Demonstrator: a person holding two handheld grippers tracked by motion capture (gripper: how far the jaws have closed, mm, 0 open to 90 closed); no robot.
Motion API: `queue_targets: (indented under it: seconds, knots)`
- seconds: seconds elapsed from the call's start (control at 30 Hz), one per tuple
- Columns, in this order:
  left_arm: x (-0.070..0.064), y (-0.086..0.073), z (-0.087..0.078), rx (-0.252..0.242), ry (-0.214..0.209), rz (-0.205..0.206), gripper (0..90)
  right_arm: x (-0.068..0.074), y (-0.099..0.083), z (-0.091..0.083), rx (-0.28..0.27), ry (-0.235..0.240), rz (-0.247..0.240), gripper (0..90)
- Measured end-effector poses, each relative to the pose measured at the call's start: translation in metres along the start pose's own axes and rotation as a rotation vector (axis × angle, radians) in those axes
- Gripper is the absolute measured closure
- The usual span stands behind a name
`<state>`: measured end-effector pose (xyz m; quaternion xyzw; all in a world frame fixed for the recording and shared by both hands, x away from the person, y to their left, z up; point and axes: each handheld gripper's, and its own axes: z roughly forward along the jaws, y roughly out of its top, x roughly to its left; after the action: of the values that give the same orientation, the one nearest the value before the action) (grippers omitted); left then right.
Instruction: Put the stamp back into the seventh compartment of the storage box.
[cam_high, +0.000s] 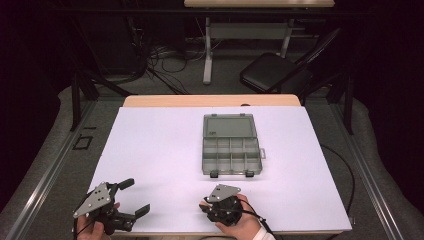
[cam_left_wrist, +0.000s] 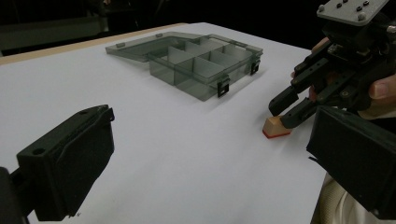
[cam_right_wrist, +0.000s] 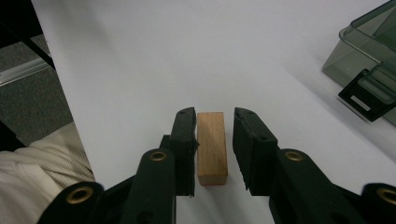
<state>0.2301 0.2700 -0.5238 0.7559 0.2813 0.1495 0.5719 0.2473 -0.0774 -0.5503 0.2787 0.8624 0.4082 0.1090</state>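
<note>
A small wooden block (cam_right_wrist: 211, 147) with a red underside (cam_left_wrist: 275, 127) lies on the white table near its front edge. My right gripper (cam_right_wrist: 214, 114) straddles it. The left jaw touches the block's side and a thin gap shows at the right jaw, so it is open. In the high view the right gripper (cam_high: 222, 207) sits at the front centre, its jaws hidden under its body. My left gripper (cam_high: 136, 196) is at the front left, wide open and holding nothing. Its view shows the right gripper (cam_left_wrist: 285, 112) over the block.
A grey translucent compartment box (cam_high: 232, 150) stands open in the middle of the table (cam_high: 150, 150), lid folded back and compartments bare. Its latch corner (cam_right_wrist: 369, 93) is close to my right gripper. A dark chair (cam_high: 272, 72) and cables lie beyond the far edge.
</note>
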Motion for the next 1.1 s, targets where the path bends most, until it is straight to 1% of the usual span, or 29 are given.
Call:
queue_targets:
  seconds: [0.27,1.1]
  knots:
    - [0.0001,0.0000,-0.0001,0.000,0.000,0.000,0.5,0.0013,-0.0002,0.0006,0.002,-0.001,-0.013,74.5]
    - [0.0001,0.0001,0.0000,0.002,-0.001,0.001,0.5,0.0015,-0.0007,0.0013,0.001,-0.011,-0.021,76.3]
